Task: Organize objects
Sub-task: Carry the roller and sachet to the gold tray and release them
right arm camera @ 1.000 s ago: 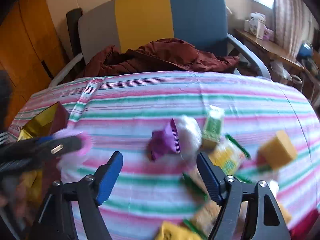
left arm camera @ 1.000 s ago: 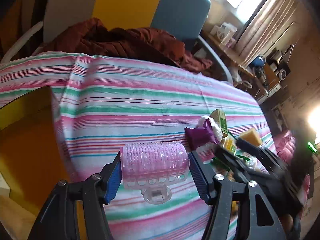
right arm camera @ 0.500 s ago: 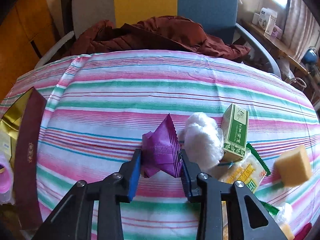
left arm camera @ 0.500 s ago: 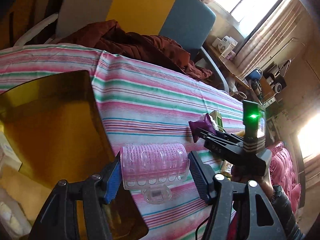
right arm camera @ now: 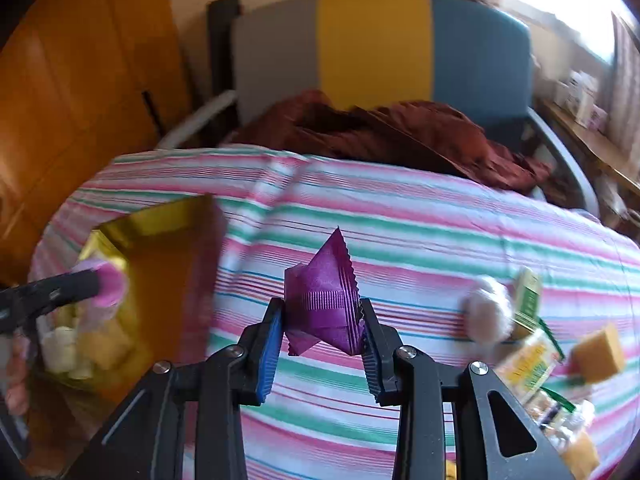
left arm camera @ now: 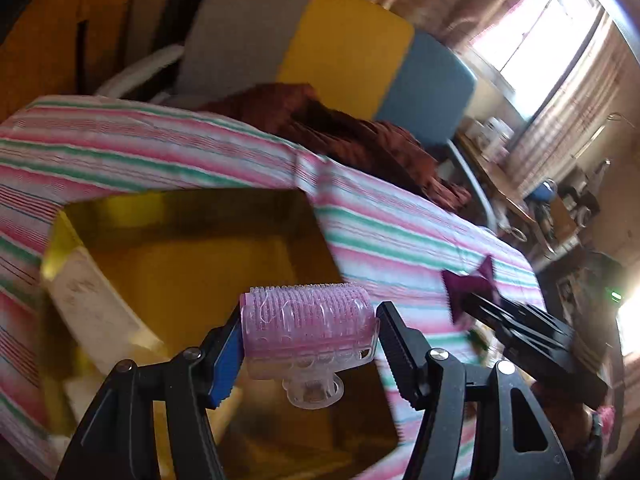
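My left gripper (left arm camera: 310, 334) is shut on a pink hair roller (left arm camera: 308, 330) and holds it above the open gold box (left arm camera: 192, 256) on the striped tablecloth. My right gripper (right arm camera: 322, 330) is shut on a purple pyramid sachet (right arm camera: 324, 300), lifted above the cloth. The left gripper with the roller (right arm camera: 108, 284) shows at the left of the right wrist view, over the gold box (right arm camera: 160, 264). The right gripper with the sachet (left arm camera: 472, 284) shows at the right of the left wrist view.
A white fluffy ball (right arm camera: 488, 314), a green carton (right arm camera: 528, 300), a yellow sponge cube (right arm camera: 598, 354) and snack packets (right arm camera: 528, 364) lie on the cloth at right. The box holds white and yellow pieces (right arm camera: 76, 348). A chair with a maroon garment (right arm camera: 380, 132) stands behind the table.
My left gripper has carried the roller leftward over the gold box. My right gripper has closed on the purple sachet and lifted it off the cloth, moving left.
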A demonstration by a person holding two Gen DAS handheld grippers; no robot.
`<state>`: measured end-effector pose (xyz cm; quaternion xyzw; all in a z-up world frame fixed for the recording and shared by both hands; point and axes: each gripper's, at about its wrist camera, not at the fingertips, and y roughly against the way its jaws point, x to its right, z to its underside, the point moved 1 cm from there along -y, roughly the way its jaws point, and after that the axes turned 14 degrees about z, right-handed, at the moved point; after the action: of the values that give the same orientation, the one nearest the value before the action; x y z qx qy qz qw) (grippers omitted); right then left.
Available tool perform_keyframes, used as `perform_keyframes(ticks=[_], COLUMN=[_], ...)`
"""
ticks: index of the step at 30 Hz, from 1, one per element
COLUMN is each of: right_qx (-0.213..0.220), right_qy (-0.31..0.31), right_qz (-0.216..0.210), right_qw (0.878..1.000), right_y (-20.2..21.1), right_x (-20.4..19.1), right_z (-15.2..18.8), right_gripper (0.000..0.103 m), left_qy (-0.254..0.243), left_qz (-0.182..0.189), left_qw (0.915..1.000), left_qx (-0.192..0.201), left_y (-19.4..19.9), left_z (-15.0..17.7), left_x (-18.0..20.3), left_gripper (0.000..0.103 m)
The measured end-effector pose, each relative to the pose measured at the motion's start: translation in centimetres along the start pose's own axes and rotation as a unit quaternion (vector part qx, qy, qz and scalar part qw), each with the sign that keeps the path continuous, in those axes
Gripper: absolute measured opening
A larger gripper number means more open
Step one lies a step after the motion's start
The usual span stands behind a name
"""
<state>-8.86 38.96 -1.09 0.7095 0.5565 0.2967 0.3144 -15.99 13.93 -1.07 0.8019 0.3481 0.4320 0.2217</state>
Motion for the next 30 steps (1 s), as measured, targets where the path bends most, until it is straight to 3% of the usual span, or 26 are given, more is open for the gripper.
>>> perform_keyframes(ticks=[7, 11, 15, 18, 22, 26, 30], right_qx=[0.008, -0.012, -0.011, -0.005, -0.009, -0.019, -0.019], right_qy=[0.037, 0.054, 0.058, 0.037, 0.025, 0.021, 0.014], right_qz=[-0.048, -0.071, -0.057, -0.046, -0.047, -0.046, -0.047], right_qw=[0.998, 0.996, 0.997, 0.998, 0.999, 0.999, 0.999], right_y=[0.6, -1.2, -2.6, -2.9, -2.6, -1.7, -0.5], right_x=[-6.8, -11.2, -13.8, -14.1, -13.3, -12.3, -11.7], right_z=[-1.7, -2.9, -3.9, -4.4, -3.4, -1.2, 1.2], right_gripper=[0.036, 0.036, 0.037, 0.053, 0.056, 0.073, 0.080], left_qy=[0.019, 0.051, 0.078, 0.069, 0.053, 0.035, 0.008], left_qz=[-0.052, -0.100, -0.110, -0.104, -0.100, -0.109, -0.128], left_qw=[0.9982, 0.9922, 0.9870, 0.9874, 0.9886, 0.9889, 0.9872], left_qx=[0.021, 0.056, 0.088, 0.097, 0.099, 0.095, 0.095], left_y=[1.3, 3.0, 5.8, 7.2, 8.2, 8.6, 9.0], left_z=[-3.3, -4.4, -3.7, -2.2, 0.5, 3.3, 5.2], left_x=[-5.9, -9.0, -10.4, -9.8, -8.6, -7.3, -5.6], left_gripper=[0.066, 0.077, 0.078, 0.078, 0.077, 0.077, 0.077])
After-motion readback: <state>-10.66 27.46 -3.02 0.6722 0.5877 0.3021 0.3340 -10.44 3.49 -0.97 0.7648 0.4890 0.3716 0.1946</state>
